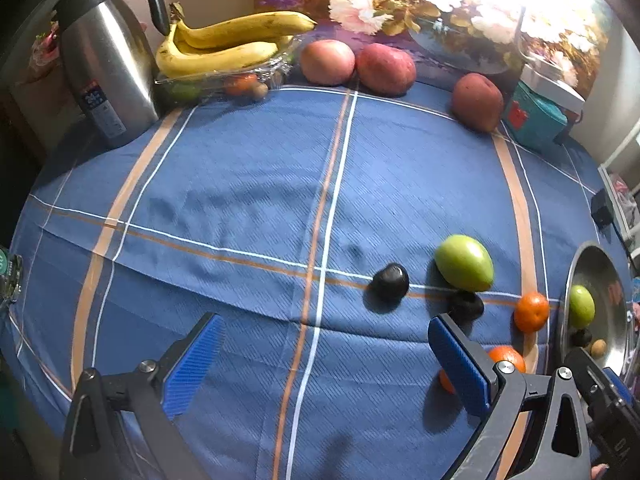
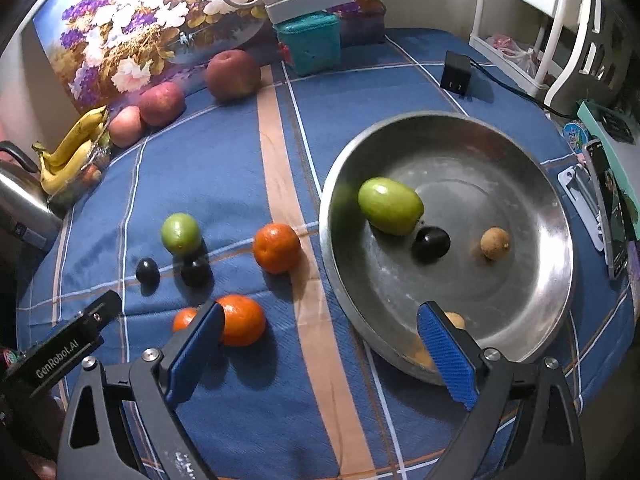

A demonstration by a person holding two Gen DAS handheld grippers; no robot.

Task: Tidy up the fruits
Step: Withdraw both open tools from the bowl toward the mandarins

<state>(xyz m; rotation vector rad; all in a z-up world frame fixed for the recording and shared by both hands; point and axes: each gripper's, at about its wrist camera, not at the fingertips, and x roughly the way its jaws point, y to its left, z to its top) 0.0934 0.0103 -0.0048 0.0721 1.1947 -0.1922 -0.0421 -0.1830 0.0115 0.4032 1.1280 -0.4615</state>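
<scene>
A steel bowl [image 2: 532, 292] holds a green fruit [image 2: 390, 205], a dark plum [image 2: 431, 243] and small brown fruits [image 2: 495, 243]; one more brown fruit [image 2: 455, 319] lies by my right finger. My right gripper [image 2: 320, 344] stands open and empty over the bowl's near rim. On the blue cloth lie a green fruit [image 2: 181, 233], two dark plums [image 2: 147, 272], and three oranges [image 2: 277, 247]. My left gripper [image 1: 324, 360] is open over bare cloth, left of the plums [image 1: 390, 281] and green fruit [image 1: 464, 262].
At the back stand a steel kettle [image 1: 106, 64], bananas [image 1: 224, 46] on a clear tray, three red apples [image 1: 386, 67], a teal box [image 2: 310, 42] and a flower picture. A black adapter [image 2: 456, 72] and clutter sit at the right edge.
</scene>
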